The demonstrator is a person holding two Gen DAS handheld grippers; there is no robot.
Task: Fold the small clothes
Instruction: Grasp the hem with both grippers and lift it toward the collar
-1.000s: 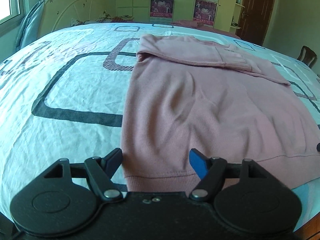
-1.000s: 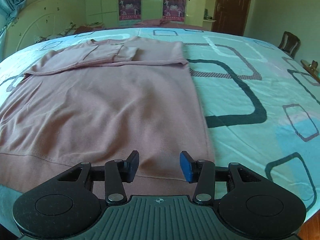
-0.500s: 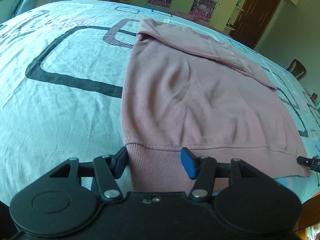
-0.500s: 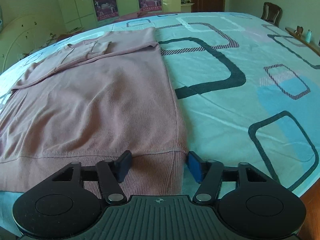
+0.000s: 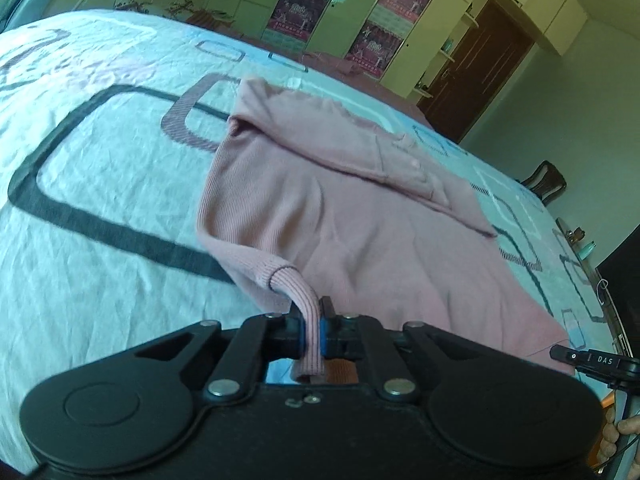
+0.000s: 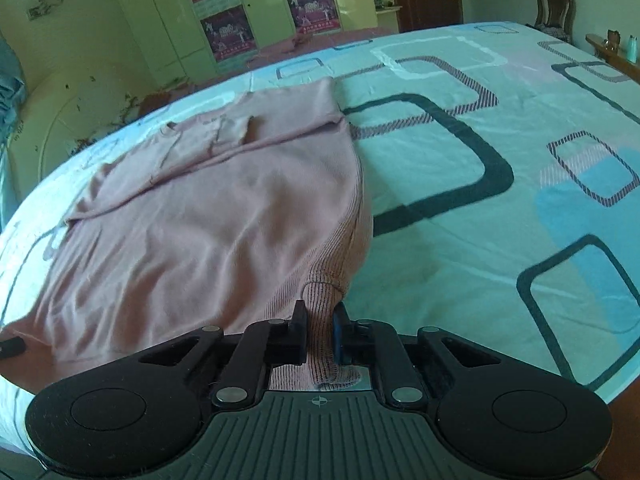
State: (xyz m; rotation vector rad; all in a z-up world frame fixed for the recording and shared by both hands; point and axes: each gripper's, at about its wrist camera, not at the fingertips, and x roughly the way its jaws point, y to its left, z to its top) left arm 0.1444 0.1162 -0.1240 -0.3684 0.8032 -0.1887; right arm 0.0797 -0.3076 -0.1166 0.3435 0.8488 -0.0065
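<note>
Left wrist view: the left claw [image 5: 311,330], just closed, is clamped on the ribbed hem corner of the pink knitted sweater [image 5: 352,232], spread ahead on the patterned bed [image 5: 100,200], likely for folding.

Right wrist view: the right claw [image 6: 320,332], likewise just closed, is clamped on the opposite hem corner, so both corners can be raised together.

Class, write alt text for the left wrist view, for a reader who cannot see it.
The left claw is shut on the ribbed hem corner of a pink sweater, lifting it off a patterned bedsheet. The sleeves lie folded across the far end.
</note>
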